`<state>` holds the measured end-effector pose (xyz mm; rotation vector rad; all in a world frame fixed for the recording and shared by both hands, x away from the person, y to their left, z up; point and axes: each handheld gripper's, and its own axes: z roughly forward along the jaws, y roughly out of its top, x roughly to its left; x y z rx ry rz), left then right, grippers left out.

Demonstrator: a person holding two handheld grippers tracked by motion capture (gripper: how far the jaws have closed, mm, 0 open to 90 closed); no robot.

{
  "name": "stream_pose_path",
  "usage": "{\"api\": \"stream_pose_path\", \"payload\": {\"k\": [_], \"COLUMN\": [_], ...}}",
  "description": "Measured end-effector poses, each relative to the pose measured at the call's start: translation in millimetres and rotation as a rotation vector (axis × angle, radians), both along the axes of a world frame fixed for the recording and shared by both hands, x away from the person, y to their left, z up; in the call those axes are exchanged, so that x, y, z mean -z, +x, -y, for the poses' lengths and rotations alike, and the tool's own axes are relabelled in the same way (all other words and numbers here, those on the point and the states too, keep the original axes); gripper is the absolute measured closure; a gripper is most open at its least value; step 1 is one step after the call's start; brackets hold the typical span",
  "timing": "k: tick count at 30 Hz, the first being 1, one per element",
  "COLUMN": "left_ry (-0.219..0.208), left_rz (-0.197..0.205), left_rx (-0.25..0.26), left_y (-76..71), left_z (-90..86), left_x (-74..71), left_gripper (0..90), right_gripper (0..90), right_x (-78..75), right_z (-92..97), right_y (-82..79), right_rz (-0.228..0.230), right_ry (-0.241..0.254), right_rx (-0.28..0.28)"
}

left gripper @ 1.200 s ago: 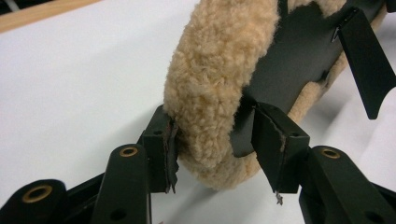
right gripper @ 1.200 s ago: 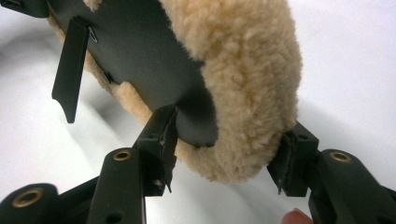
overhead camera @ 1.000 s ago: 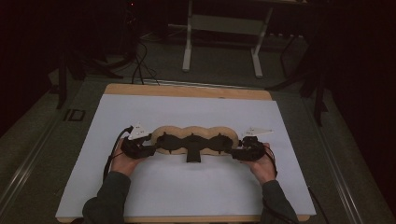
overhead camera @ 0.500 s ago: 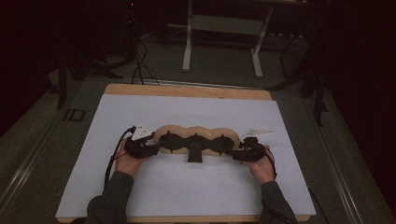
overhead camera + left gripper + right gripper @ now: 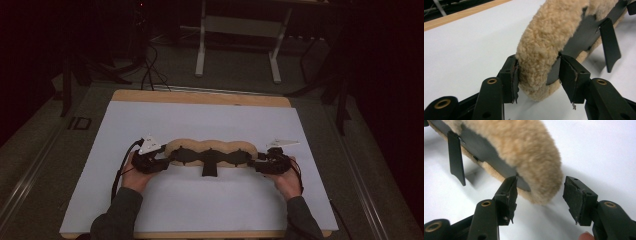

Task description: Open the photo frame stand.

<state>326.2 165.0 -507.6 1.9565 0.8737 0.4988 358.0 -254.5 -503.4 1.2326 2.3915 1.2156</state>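
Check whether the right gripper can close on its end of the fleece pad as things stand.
Probably yes: the fleece pad's end sits between the right gripper's open jaws, one pad touching it, the other apart, nothing between.

Both forearms are coming in from the near edge, each hand wrapped around its tongs, with the left tongs (image 5: 161, 161) and the right tongs (image 5: 260, 165) lying low and level and pointing inward at each other. The left tongs (image 5: 537, 75) are standing wide, both pads pressing on what sits between them. The right tongs (image 5: 540, 195) are also standing wide, one pad touching and the other clear of it, having just been closing slightly.
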Motion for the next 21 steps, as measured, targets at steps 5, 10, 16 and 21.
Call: {"api": "stream_pose_path", "payload": {"k": [5, 10, 16, 21], "left_ry": [-0.023, -0.022, -0.048, -0.04], "left_rz": [-0.003, 0.003, -0.004, -0.007], "left_rx": [-0.008, -0.007, -0.009, -0.013], "left_y": [-6.0, -9.5, -11.9, -14.3], "left_z": [-1.9, -2.0, -4.9, -4.2], "left_x": [0.9, 1.8, 3.9, 3.1], "left_gripper": [51.6, 51.4, 51.8, 51.8], "right_gripper": [42.7, 41.5, 39.3, 40.0], "right_x": [-0.1, 2.5, 6.1, 7.7], "right_z": [3.7, 4.1, 9.0, 3.0], "right_y": [-5.1, -13.7, -25.3, -32.2], "right_rz": [-0.037, -0.072, -0.062, -0.045], "right_ry": [-0.02, -0.03, 0.005, 0.001], "right_rx": [0.027, 0.046, 0.077, 0.076]}}
